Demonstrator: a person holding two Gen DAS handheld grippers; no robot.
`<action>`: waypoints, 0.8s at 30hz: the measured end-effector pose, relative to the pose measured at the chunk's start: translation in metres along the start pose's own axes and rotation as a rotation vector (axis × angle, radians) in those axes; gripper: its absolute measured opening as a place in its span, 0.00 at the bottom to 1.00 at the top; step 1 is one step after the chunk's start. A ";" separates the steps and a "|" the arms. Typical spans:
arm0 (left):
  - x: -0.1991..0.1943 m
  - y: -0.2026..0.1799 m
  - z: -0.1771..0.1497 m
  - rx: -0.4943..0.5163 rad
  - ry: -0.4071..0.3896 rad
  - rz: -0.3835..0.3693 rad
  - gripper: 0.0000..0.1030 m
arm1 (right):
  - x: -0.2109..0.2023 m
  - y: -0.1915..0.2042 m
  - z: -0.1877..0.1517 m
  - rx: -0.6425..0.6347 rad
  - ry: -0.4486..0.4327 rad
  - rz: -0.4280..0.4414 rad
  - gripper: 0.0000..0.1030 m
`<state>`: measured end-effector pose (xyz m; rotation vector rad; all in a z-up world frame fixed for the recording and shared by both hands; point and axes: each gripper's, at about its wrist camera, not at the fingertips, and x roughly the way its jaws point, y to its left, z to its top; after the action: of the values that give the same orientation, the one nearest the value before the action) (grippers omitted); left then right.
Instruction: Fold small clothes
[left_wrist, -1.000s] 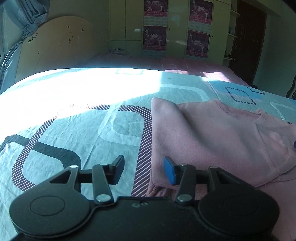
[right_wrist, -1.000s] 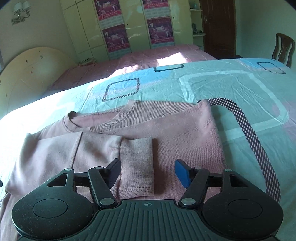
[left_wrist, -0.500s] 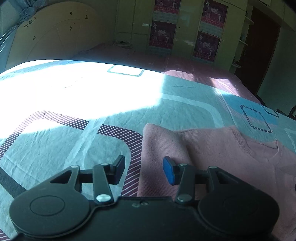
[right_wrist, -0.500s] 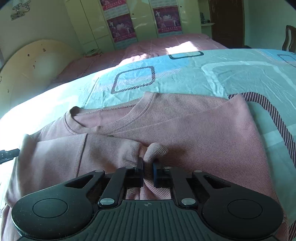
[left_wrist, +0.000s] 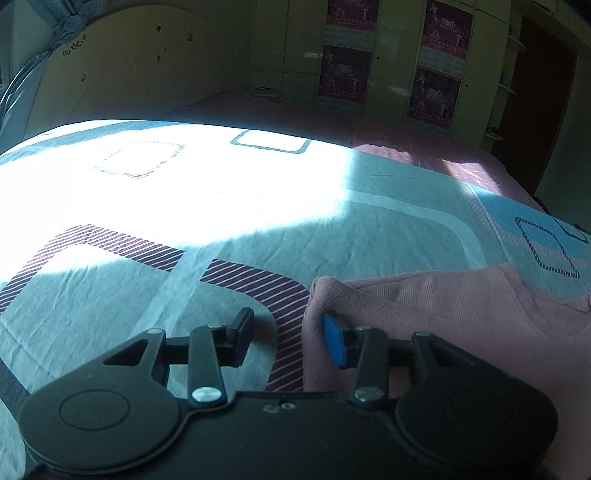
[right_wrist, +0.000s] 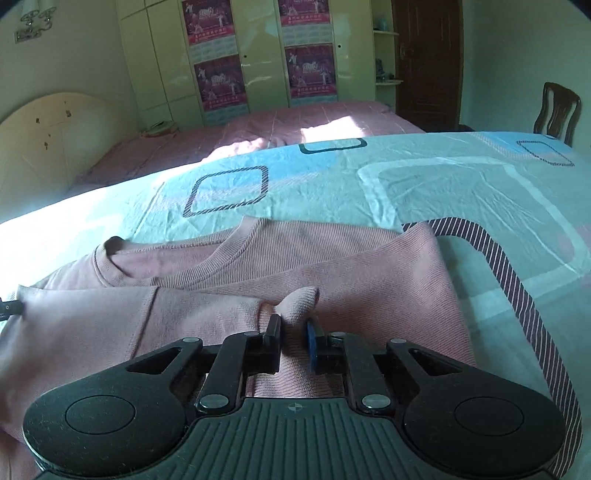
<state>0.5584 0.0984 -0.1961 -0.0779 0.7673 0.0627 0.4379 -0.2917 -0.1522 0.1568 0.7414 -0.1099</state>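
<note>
A small pink sweatshirt lies flat on the patterned bedsheet, neckline toward the far side, one sleeve folded across its front. My right gripper is shut on the sleeve cuff, which bunches up between the fingers. In the left wrist view the sweatshirt lies at the lower right. My left gripper is open, straddling the garment's left edge near its shoulder corner, its blue pad over the fabric and its black finger over the sheet.
The light blue bedsheet with striped squares spreads all around the garment, brightly sunlit at the left. A second bed with a pink cover, wardrobes with posters, a headboard and a chair stand beyond.
My right gripper closed on the sleeve cuff and has lifted it slightly. My left gripper moved forward along the garment's left edge toward the shoulder, staying open.
</note>
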 end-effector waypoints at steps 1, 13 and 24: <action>0.000 -0.001 -0.001 0.005 -0.003 0.004 0.41 | 0.004 0.002 -0.001 -0.021 0.030 0.003 0.36; -0.028 -0.047 -0.002 0.146 -0.072 -0.041 0.41 | -0.016 0.023 0.009 -0.028 -0.054 0.098 0.36; -0.020 -0.035 -0.010 0.139 0.003 0.024 0.54 | -0.002 0.020 -0.005 -0.070 0.017 -0.002 0.36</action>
<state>0.5403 0.0616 -0.1876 0.0631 0.7737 0.0319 0.4369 -0.2707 -0.1523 0.0903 0.7618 -0.0841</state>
